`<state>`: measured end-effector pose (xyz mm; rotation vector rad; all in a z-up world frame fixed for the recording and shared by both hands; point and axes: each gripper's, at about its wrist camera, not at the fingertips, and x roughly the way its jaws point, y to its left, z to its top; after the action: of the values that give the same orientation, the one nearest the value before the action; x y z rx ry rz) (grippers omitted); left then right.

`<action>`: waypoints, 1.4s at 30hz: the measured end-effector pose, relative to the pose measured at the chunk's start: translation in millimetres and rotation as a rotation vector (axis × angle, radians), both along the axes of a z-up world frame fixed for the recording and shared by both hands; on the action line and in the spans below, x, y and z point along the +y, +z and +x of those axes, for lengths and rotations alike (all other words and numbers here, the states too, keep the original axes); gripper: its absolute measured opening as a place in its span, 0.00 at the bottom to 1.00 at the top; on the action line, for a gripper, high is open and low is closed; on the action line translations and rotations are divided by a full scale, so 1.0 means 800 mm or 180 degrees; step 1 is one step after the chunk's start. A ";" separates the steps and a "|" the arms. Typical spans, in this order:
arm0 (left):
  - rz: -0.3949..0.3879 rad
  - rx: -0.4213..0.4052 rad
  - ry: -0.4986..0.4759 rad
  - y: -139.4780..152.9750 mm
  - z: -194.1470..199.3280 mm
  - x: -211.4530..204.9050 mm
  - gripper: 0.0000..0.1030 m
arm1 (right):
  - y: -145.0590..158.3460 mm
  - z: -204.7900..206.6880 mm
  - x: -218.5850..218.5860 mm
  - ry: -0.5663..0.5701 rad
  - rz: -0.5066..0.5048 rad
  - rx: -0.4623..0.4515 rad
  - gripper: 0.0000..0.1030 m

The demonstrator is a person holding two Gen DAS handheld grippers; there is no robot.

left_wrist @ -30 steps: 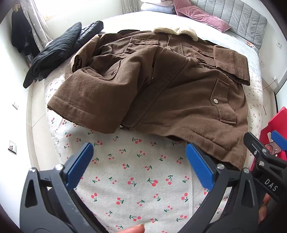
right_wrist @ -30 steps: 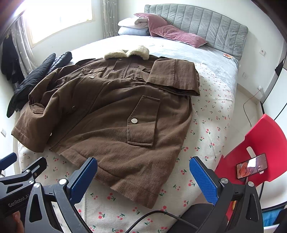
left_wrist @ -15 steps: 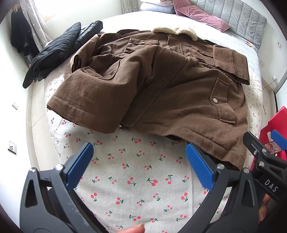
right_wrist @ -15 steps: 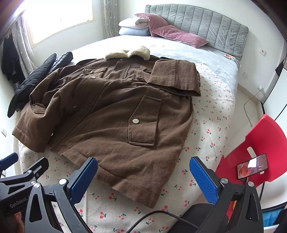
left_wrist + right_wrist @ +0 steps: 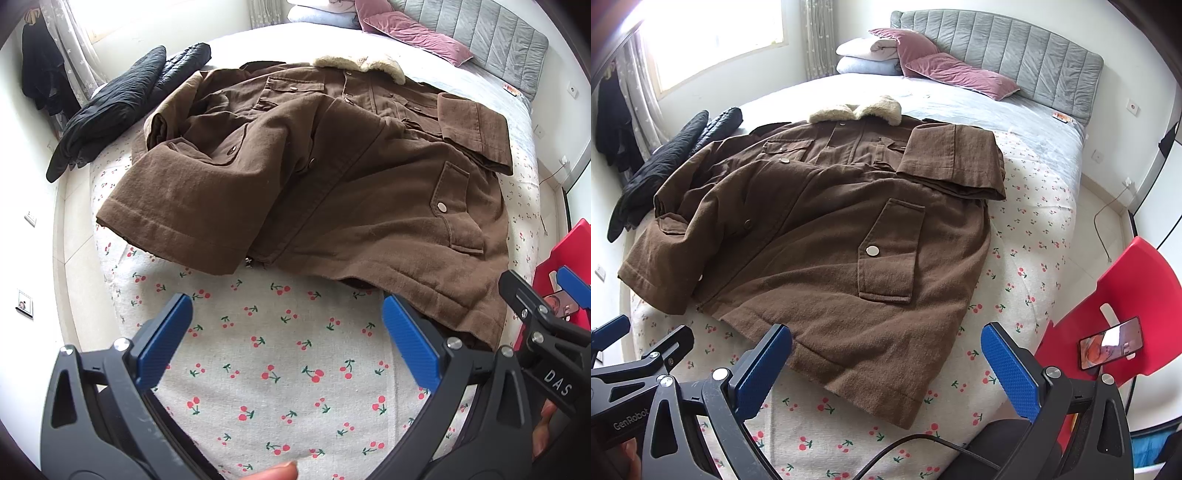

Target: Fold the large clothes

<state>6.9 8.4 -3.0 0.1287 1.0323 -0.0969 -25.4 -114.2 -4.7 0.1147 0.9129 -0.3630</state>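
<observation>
The left gripper (image 5: 288,332) stands wide, with nothing between its blue pads (image 5: 164,339). It hovers above the cherry-print sheet (image 5: 280,373), near the lower hem of the brown coat (image 5: 332,177) but apart from it. The right gripper (image 5: 886,369) is also spread wide and holds nothing; its left pad (image 5: 762,369) is seen just in front of the coat's hem, and the corner of the hem lies between the two pads in this view. I cannot tell if it touches the cloth.

The coat lies flat on the bed, front side up, with its fleece collar (image 5: 857,110) toward the grey headboard (image 5: 1015,62). Both sleeves are folded inward over the body: one sleeve (image 5: 955,162) lies across the chest at the right side, the other sleeve (image 5: 184,206) is at the left side, its cuff near the bed's edge. A flap pocket (image 5: 890,254) with a metal snap is on the lower front.

A black jacket (image 5: 114,107) lies at the far left edge of the bed. Pink pillows (image 5: 942,66) rest by the headboard. A red chair (image 5: 1115,314) stands just beside the bed and carries a phone (image 5: 1110,347).
</observation>
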 end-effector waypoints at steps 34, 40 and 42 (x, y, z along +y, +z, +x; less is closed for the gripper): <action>0.0021 -0.0028 0.0015 0.005 0.000 0.005 0.99 | 0.002 -0.001 0.002 0.0019 0.0019 -0.0003 1.00; 0.0020 -0.0019 0.0012 0.004 0.000 0.005 0.99 | 0.001 -0.001 0.002 0.0018 0.0011 -0.0001 1.00; -0.0008 0.0020 -0.0005 0.003 0.001 0.005 1.00 | 0.001 -0.001 0.002 0.0017 0.0015 0.0001 1.00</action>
<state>7.7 12.2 -0.7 0.1269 1.0384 -0.1002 -26.0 -112.7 -3.8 0.1167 0.9142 -0.3558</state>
